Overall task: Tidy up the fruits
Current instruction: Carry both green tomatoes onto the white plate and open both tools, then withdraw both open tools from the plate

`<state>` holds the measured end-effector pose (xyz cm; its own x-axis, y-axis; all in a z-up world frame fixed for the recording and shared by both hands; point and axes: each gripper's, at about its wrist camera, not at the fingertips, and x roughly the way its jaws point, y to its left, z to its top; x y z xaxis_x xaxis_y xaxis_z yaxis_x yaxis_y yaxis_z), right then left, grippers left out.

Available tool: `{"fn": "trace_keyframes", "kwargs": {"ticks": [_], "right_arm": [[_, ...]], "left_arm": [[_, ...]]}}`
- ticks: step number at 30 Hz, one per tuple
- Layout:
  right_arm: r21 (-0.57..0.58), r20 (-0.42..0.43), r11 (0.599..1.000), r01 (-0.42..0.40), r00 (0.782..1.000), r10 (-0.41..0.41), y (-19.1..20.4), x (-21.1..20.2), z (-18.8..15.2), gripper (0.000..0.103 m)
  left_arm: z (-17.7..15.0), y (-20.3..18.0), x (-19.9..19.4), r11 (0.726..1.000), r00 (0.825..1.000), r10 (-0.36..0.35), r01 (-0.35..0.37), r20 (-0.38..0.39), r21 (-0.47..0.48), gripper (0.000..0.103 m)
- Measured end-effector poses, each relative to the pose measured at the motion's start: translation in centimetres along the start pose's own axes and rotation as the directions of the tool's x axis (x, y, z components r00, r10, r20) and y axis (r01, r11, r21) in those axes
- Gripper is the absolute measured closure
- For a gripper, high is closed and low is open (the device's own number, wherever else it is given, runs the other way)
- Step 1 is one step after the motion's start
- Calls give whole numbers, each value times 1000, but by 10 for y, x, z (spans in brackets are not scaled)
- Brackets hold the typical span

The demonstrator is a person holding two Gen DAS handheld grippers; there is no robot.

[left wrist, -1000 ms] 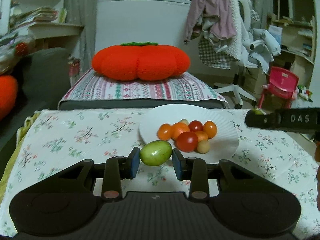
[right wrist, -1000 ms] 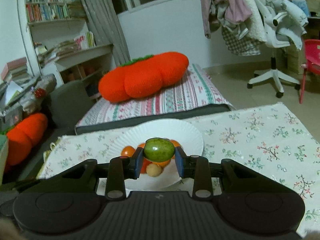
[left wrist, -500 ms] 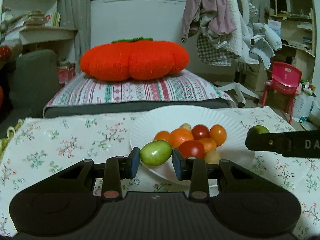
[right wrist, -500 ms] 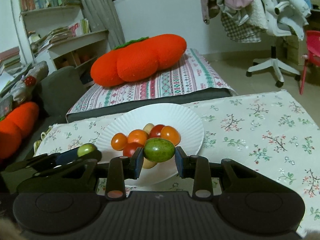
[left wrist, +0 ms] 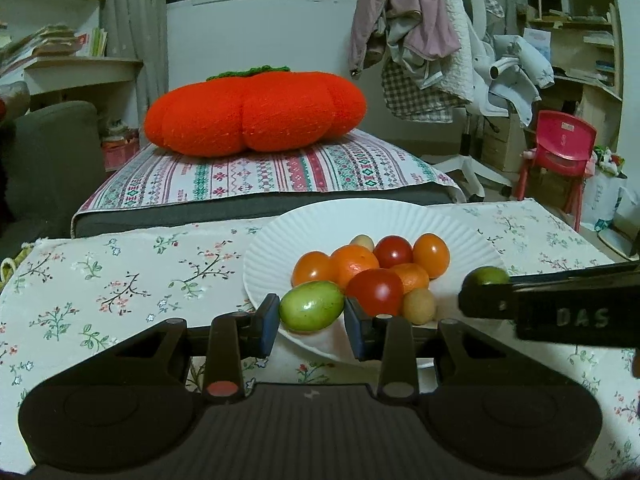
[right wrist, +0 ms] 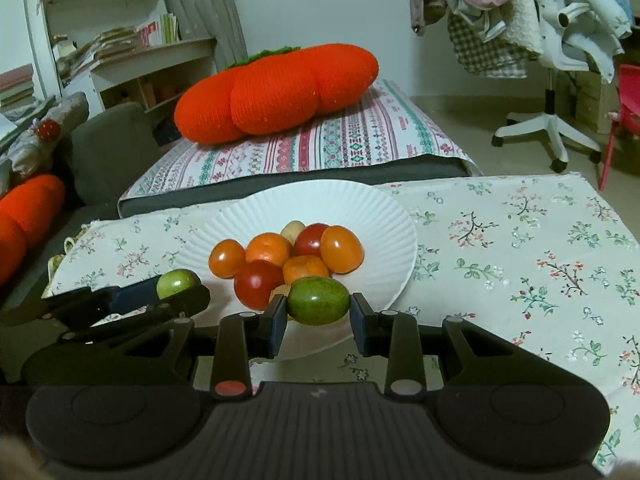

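A white paper plate (left wrist: 320,224) (right wrist: 360,208) on the floral tablecloth holds several red and orange tomatoes, small oranges and pale round fruits. My left gripper (left wrist: 311,312) is shut on a green oval fruit (left wrist: 311,306) over the plate's near left rim. My right gripper (right wrist: 318,302) is shut on a second green fruit (right wrist: 319,300) over the plate's near edge. Each gripper shows in the other's view: the right one (left wrist: 486,280) comes in from the right, the left one (right wrist: 178,286) from the left, each with its green fruit in its tips.
The floral tablecloth (right wrist: 520,240) covers the table, whose far edge runs just behind the plate. Behind it is a striped mattress (left wrist: 260,172) with a big orange pumpkin cushion (left wrist: 256,116). An office chair with clothes (left wrist: 460,60) and a red child's chair (left wrist: 560,148) stand at the right.
Both grippers have come down and closer to the plate, each still gripping its green fruit. The plate and its fruits now look larger, and the two grippers stand nearer to each other.
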<state>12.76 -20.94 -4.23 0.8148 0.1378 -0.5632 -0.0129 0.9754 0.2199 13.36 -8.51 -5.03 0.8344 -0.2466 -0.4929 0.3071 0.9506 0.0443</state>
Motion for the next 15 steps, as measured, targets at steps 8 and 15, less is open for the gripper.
{"fn": "trace_keyframes", "kwargs": {"ticks": [8, 15], "right_arm": [[-9, 1, 1000, 6, 1000, -6, 5, 3, -2, 71], [85, 51, 996, 12, 999, -17, -10, -11, 7, 62]], "left_arm": [[0, -2, 1, 1000, 1000, -12, 12, 0, 13, 66], [6, 15, -4, 993, 1000, -16, 14, -13, -114, 60]]}}
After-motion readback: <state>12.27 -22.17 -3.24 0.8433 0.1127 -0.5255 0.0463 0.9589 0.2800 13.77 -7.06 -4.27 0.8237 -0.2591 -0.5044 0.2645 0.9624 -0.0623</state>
